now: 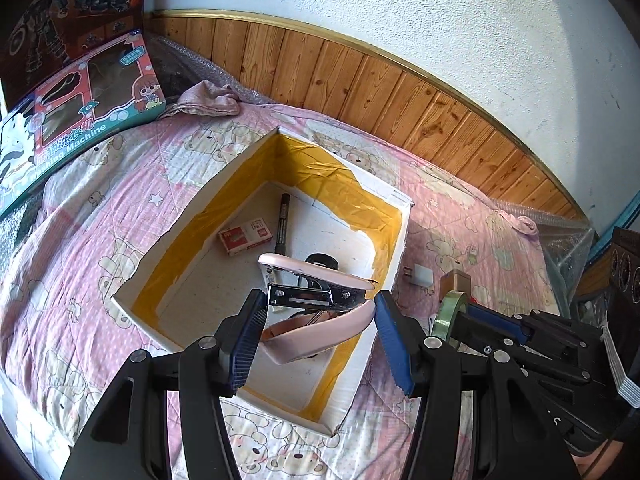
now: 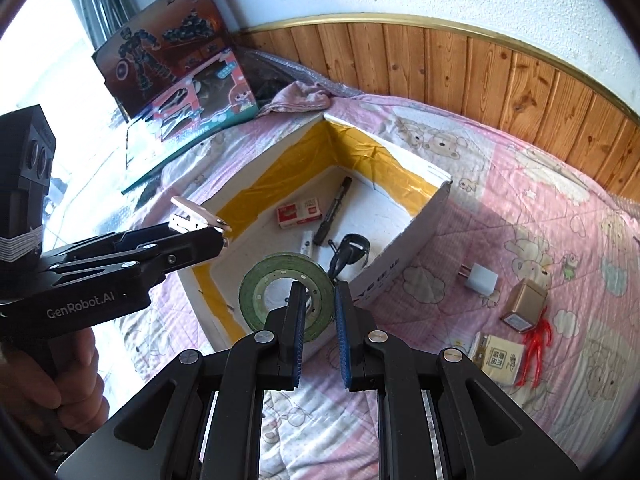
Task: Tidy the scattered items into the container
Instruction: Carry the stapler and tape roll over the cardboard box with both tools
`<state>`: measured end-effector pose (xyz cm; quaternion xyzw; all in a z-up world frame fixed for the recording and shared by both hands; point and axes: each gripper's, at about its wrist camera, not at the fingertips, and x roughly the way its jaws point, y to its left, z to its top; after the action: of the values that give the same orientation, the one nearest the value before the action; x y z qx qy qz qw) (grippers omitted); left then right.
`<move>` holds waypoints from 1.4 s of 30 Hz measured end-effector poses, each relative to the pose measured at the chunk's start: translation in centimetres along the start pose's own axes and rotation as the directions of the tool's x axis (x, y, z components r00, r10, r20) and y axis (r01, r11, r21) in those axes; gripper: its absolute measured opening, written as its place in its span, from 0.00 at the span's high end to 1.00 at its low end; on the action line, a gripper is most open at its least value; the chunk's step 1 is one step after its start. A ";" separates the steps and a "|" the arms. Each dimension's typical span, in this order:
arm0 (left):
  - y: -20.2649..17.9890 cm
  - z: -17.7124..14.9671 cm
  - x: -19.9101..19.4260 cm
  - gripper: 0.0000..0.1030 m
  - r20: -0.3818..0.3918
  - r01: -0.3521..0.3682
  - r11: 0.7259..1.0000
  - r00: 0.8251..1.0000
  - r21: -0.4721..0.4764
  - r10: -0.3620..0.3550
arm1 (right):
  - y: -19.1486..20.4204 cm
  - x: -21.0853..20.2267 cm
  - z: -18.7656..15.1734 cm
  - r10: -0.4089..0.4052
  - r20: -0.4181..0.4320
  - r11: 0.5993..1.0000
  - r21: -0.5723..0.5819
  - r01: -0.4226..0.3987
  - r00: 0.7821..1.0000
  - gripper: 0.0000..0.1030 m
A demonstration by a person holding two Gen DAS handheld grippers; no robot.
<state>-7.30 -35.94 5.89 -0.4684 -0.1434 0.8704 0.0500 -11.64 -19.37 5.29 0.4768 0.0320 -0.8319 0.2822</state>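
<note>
Container [image 1: 224,200], a white cardboard box lined with yellow tape, open-topped on the pink quilted bed [image 2: 520,208], below and ahead of both tools. Already inside, on its floor: red staple box [image 1: 245,236], black marker [image 1: 282,220], a small white item [image 2: 307,242] and a black object [image 2: 352,246] of uncertain kind.

Left tool [image 1: 320,304] above the container's interior, jaws set wide, pads apparently pressed on the two ends of the pink stapler [image 1: 320,274]. Stapler hinged open, not yet on the floor of the box.

Right tool [image 2: 319,286] just outside the near corner of the container, jaws narrow, clamped on the wall of the green tape roll [image 2: 256,300]. One finger through the core, the other outside the rim. Roll upright, in the air, short of the box opening.

Remaining on the bed to the right of the container, apart from it: white plug adapter [image 2: 482,280], small gold box [image 2: 524,306], and red toy figure [image 2: 536,344] touching a pale printed packet [image 2: 498,358].

Judged roughly halfway: four items stowed, two in transit and close to release, four to be fetched. Toy cartons [image 2: 200,92] and crumpled cloth [image 2: 298,98] at the far edge of the bed probably outside the task.
</note>
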 end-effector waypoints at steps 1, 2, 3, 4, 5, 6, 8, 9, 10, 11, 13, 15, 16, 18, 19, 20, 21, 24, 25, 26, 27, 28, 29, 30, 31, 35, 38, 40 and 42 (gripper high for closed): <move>0.1 0.1 0.0 0.45 0.002 -0.002 1.000 1.000 -0.004 0.002 | 0.2 0.1 0.2 0.002 0.000 1.000 -0.006 -0.002 1.000 0.86; 0.2 0.2 0.0 0.45 0.004 -0.003 1.000 1.000 -0.006 0.003 | 0.4 0.2 0.4 0.004 0.000 1.000 -0.012 -0.004 1.000 0.86; 0.4 0.3 0.0 0.45 0.005 -0.005 1.000 1.000 -0.009 0.005 | 0.5 0.2 0.6 0.007 -0.001 1.000 -0.015 -0.007 1.000 0.86; 0.5 0.4 0.0 0.45 0.005 -0.007 1.000 1.000 -0.013 0.007 | 0.6 0.3 0.8 0.010 0.000 1.000 -0.019 -0.010 1.000 0.86; 0.7 0.4 0.0 0.45 0.005 -0.007 1.000 1.000 -0.016 0.008 | 0.8 0.4 1.0 0.012 0.000 1.000 -0.023 -0.012 1.000 0.86; 0.8 0.5 0.1 0.45 0.005 -0.010 1.000 1.000 -0.016 0.010 | 0.9 0.6 1.2 0.015 -0.001 1.000 -0.026 -0.015 1.000 0.86; 1.2 0.6 0.1 0.45 0.004 -0.014 1.000 1.000 -0.026 0.014 | 1.2 0.8 1.5 0.022 -0.003 0.999 -0.034 -0.022 1.000 0.86; 1.4 0.7 0.2 0.45 0.002 -0.015 0.999 1.000 -0.028 0.015 | 1.3 1.0 1.6 0.025 -0.004 0.999 -0.038 -0.025 1.000 0.86; 1.5 0.7 0.2 0.45 0.003 -0.020 0.999 1.000 -0.031 0.020 | 1.4 1.1 1.8 0.028 -0.005 0.999 -0.041 -0.028 1.000 0.86; 1.7 0.7 0.3 0.45 0.001 -0.022 0.999 1.000 -0.035 0.022 | 1.5 1.2 1.8 0.031 -0.006 0.999 -0.043 -0.031 1.000 0.86; 1.9 0.8 0.4 0.45 -0.002 -0.027 0.999 1.000 -0.040 0.027 | 1.7 1.4 2.0 0.035 -0.007 0.998 -0.050 -0.036 0.999 0.86; 2.2 0.9 0.5 0.45 -0.004 -0.031 0.998 1.000 -0.045 0.031 | 1.9 1.7 2.3 0.041 -0.011 0.998 -0.055 -0.041 0.999 0.86; 2.3 0.9 0.5 0.45 -0.005 -0.035 0.998 0.999 -0.046 0.035 | 1.9 1.9 2.4 0.042 -0.012 0.997 -0.056 -0.043 0.999 0.86; 2.5 0.9 0.6 0.45 -0.006 -0.039 0.998 0.999 -0.051 0.039 | 2.0 2.1 2.6 0.046 -0.014 0.997 -0.060 -0.047 0.999 0.86; 2.6 1.0 0.7 0.45 -0.007 -0.041 0.998 0.999 -0.053 0.040 | 2.1 2.2 2.7 0.048 -0.015 0.997 -0.061 -0.049 0.999 0.86; 2.7 1.0 0.8 0.45 -0.009 -0.044 0.998 0.999 -0.054 0.044 | 2.1 2.3 2.8 0.050 -0.016 0.997 -0.064 -0.051 0.999 0.86; 2.8 1.0 0.8 0.45 -0.009 -0.046 0.997 0.999 -0.057 0.046 | 2.2 2.4 2.9 0.051 -0.016 0.996 -0.068 -0.052 0.999 0.86; 3.1 1.1 1.1 0.45 -0.014 -0.052 0.997 0.999 -0.061 0.051 | 2.3 2.8 3.2 0.054 -0.018 0.996 -0.071 -0.055 0.998 0.86; 3.1 1.0 1.2 0.45 -0.017 -0.051 0.997 0.999 -0.063 0.050 | 2.3 2.9 3.3 0.055 -0.019 0.996 -0.073 -0.056 0.998 0.86; 3.2 1.1 1.3 0.45 -0.019 -0.052 0.997 0.998 -0.063 0.051 | 2.3 3.1 3.5 0.056 -0.020 0.996 -0.074 -0.057 0.998 0.86; 3.2 1.0 1.4 0.45 -0.021 -0.055 0.997 0.998 -0.063 0.053 | 2.3 3.2 3.6 0.056 -0.021 0.996 -0.073 -0.058 0.998 0.86; 3.4 1.0 1.5 0.45 -0.024 -0.056 0.996 0.998 -0.064 0.054 | 2.3 3.4 3.7 0.058 -0.023 0.996 -0.073 -0.059 0.998 0.86; 3.5 1.0 1.6 0.45 -0.026 -0.056 0.996 0.998 -0.068 0.054 | 2.2 3.6 3.8 0.058 -0.025 0.996 -0.073 -0.060 0.998 0.86; 3.6 1.0 1.8 0.45 -0.028 -0.058 0.996 0.998 -0.070 0.056 | 2.2 3.7 3.8 0.059 -0.026 0.995 -0.073 -0.060 0.998 0.86; 3.7 1.1 1.9 0.45 -0.032 -0.060 0.996 0.998 -0.073 0.058 | 2.2 3.9 3.9 0.059 -0.028 0.996 -0.072 -0.061 0.998 0.86; 4.4 1.2 2.4 0.45 -0.041 -0.065 0.994 0.997 -0.089 0.062 | 1.8 4.5 4.2 0.060 -0.038 0.996 -0.064 -0.062 0.997 0.86; 4.8 1.3 2.9 0.45 -0.051 -0.070 0.992 0.997 -0.101 0.065 | 1.3 5.1 4.5 0.059 -0.046 0.997 -0.053 -0.062 0.997 0.86; 5.2 1.3 3.3 0.45 -0.060 -0.069 0.991 0.996 -0.111 0.062 | 0.9 5.5 4.7 0.058 -0.051 0.997 -0.044 -0.060 0.997 0.86; 5.4 1.3 3.7 0.45 -0.069 -0.066 0.990 0.996 -0.122 0.058 | 0.5 5.9 5.0 0.056 -0.056 0.998 -0.036 -0.058 0.997 0.86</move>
<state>-10.23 -40.56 1.98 -0.5032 -0.1807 0.8451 -0.0017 -17.54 -23.93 3.34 0.4949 0.0417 -0.8092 0.3138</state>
